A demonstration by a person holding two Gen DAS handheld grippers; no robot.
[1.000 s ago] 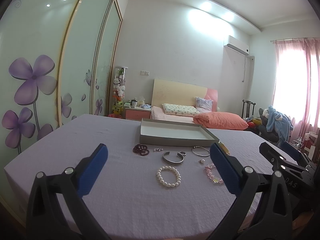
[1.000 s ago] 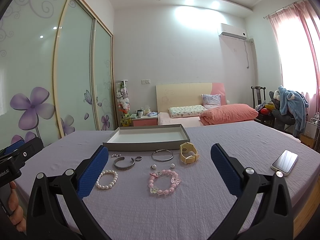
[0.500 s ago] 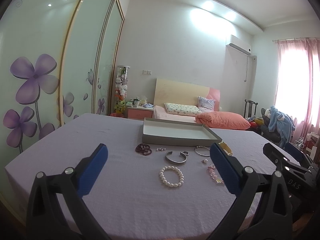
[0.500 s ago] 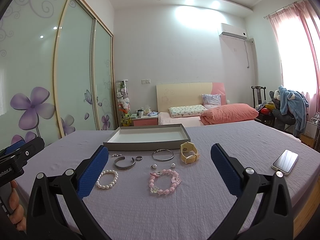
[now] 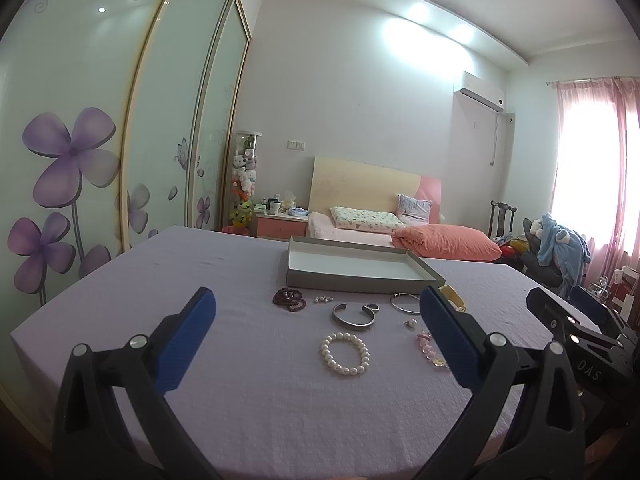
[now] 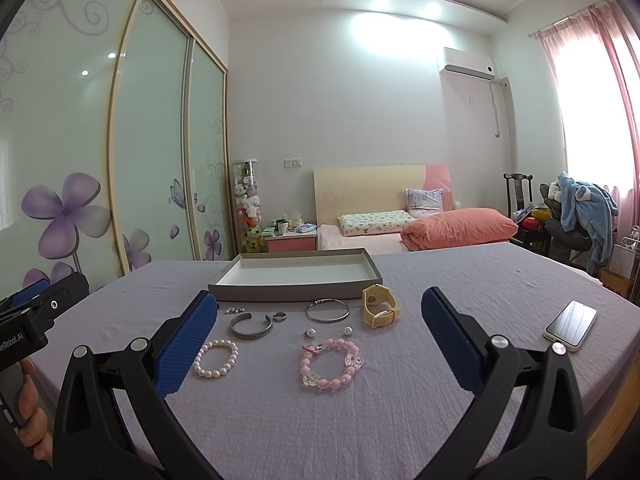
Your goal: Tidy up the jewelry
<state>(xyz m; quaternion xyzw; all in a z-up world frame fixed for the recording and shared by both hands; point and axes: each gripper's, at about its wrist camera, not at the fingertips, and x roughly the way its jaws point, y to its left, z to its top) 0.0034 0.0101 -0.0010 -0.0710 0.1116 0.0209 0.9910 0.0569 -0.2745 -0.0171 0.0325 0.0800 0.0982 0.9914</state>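
An empty grey tray (image 5: 360, 282) (image 6: 296, 290) lies on the lilac-covered table. In front of it lie a dark bead bracelet (image 5: 289, 298), a silver cuff (image 5: 353, 317) (image 6: 251, 327), a thin bangle (image 5: 404, 304) (image 6: 327, 311), a ring (image 6: 279, 316), a pearl bracelet (image 5: 344, 354) (image 6: 215, 358), a pink bead bracelet (image 6: 330, 367) and a yellow watch (image 6: 379, 311). My left gripper (image 5: 316, 332) and right gripper (image 6: 319, 332) are both open, empty, hovering short of the jewelry.
A phone (image 6: 571, 324) lies on the table at the right. Small pearl earrings (image 6: 327, 332) and studs (image 5: 323, 299) lie among the bracelets. The right gripper's body (image 5: 580, 340) shows at the left view's right edge. A bed and wardrobe stand behind.
The left gripper has shifted slightly; the jewelry sits a little further right in its view. The right gripper has barely moved. Nothing was picked up.
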